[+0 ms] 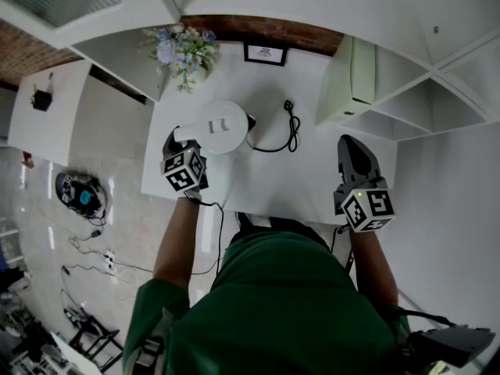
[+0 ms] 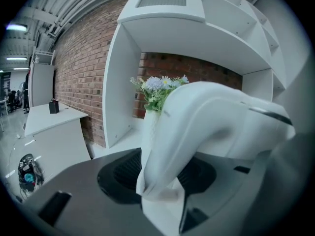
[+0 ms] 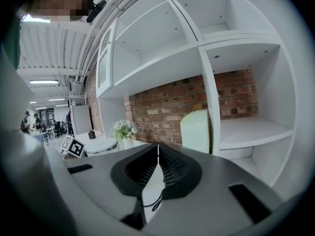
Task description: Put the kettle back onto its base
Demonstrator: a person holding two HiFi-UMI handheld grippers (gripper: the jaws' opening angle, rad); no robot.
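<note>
White kettle (image 1: 223,126), upper centre, is clamped by its handle in the left gripper (image 1: 178,140), presumably for seating; the right gripper (image 1: 349,142) is closed, empty.

Under kettle (image 1: 221,126): hidden, I see no base | left claw (image 1: 178,141) tips: behind marker cube (image 1: 184,172) | handle (image 2: 197,127): can't tell whether pads (image 2: 120,173) press | frame (image 1: 266,53) print: too small

Open desk (image 1: 306,182) lies right of the kettle (image 1: 221,126); a looped cord (image 1: 293,131), flowers (image 1: 181,49) and a cream box (image 1: 353,76) crowd the back.
</note>
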